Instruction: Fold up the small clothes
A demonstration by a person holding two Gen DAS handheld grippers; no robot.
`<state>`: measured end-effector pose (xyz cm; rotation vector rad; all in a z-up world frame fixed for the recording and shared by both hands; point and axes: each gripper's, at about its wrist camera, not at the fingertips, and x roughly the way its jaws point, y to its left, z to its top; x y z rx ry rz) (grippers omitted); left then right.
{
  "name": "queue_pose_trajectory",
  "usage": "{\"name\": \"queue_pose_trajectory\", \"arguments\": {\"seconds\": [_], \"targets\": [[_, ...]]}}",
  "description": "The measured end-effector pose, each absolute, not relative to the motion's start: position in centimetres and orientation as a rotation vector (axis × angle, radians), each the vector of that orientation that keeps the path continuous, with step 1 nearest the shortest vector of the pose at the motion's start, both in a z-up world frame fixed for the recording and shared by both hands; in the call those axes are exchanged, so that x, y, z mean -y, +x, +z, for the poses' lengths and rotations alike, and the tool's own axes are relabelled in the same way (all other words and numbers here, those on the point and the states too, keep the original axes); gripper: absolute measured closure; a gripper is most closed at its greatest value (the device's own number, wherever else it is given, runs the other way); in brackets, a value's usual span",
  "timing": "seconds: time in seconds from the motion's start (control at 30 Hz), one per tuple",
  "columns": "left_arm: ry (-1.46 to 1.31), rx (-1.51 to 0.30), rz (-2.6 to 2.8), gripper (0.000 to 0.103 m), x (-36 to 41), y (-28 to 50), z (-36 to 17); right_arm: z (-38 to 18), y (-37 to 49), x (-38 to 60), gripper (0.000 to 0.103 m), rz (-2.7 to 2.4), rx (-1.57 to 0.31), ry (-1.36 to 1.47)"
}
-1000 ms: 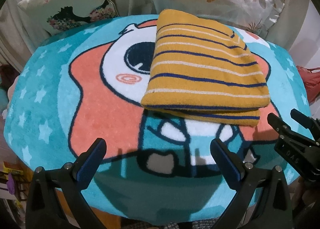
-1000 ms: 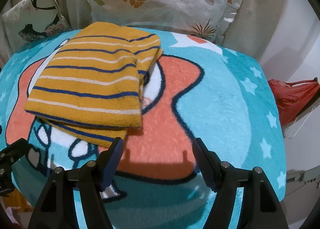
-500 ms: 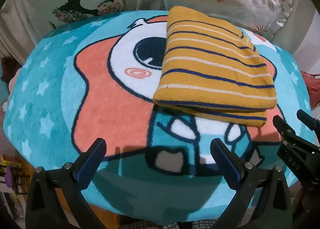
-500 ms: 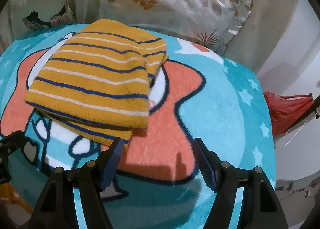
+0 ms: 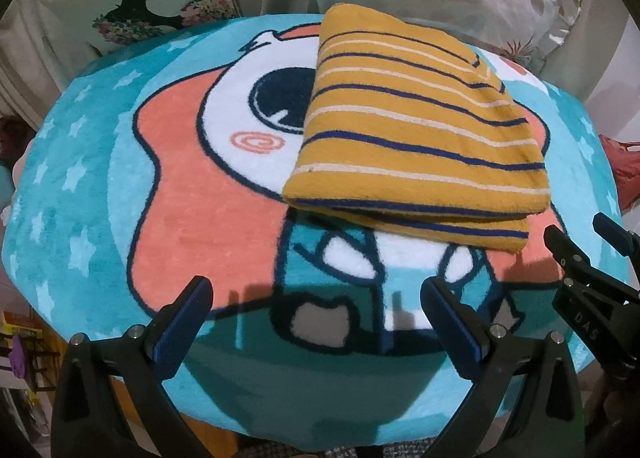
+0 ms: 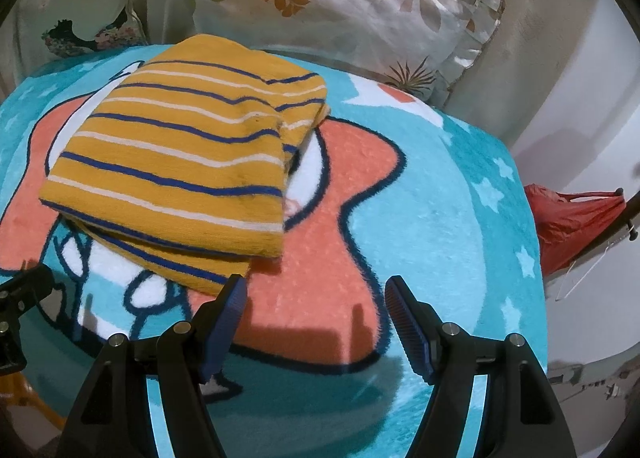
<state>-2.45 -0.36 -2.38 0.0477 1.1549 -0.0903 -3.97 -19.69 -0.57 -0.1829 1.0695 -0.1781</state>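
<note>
Left wrist view: folded striped garment (image 5: 416, 146) is lying beyond both open, empty jaws, looming slightly nearer than before.

Both wrist views near, sharing folded garment (image 5: 416, 138).

The folded garment (image 5: 416, 138) at centre right of the left view is mustard yellow with navy and cream stripes. Beneath it, the rug (image 5: 80, 178) is turquoise with pale stars and a coral, white and navy cartoon. Both pillows (image 6: 340, 6) along the top are off-white with orange and green leaves. Claw pads (image 5: 180, 322) are blue.
</note>
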Motion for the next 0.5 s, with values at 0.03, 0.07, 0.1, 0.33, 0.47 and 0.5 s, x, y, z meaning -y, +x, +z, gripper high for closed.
{"name": "queue_pose_trajectory", "arguments": {"seconds": [0.03,0.07,0.1,0.33,0.47,0.5], "targets": [[0.049,-1.157,-0.092,0.000,0.44,-2.40,-2.45,-0.60,-3.96,19.76,0.027,-0.180,-1.070,-0.183],[0.049,-1.159,-0.092,0.000,0.48,-2.35,-2.51,-0.63,-3.93,19.84,0.027,-0.180,-1.071,-0.182],[0.050,-1.160,-0.092,0.000,0.53,-2.31,-2.56,-0.65,-3.89,19.92,0.027,-0.179,-1.071,-0.179],[0.045,-1.176,-0.091,0.000,0.78,-2.06,-2.99,-0.76,-3.85,19.96,0.027,-0.178,-1.070,-0.172],[0.043,-1.182,-0.091,0.000,0.75,-1.98,-3.17,-0.69,-3.78,19.95,0.027,-0.174,-1.064,-0.166],[0.042,-1.183,-0.091,0.000,0.76,-1.97,-3.20,-0.69,-3.77,19.90,0.027,-0.175,-1.063,-0.165]]}}
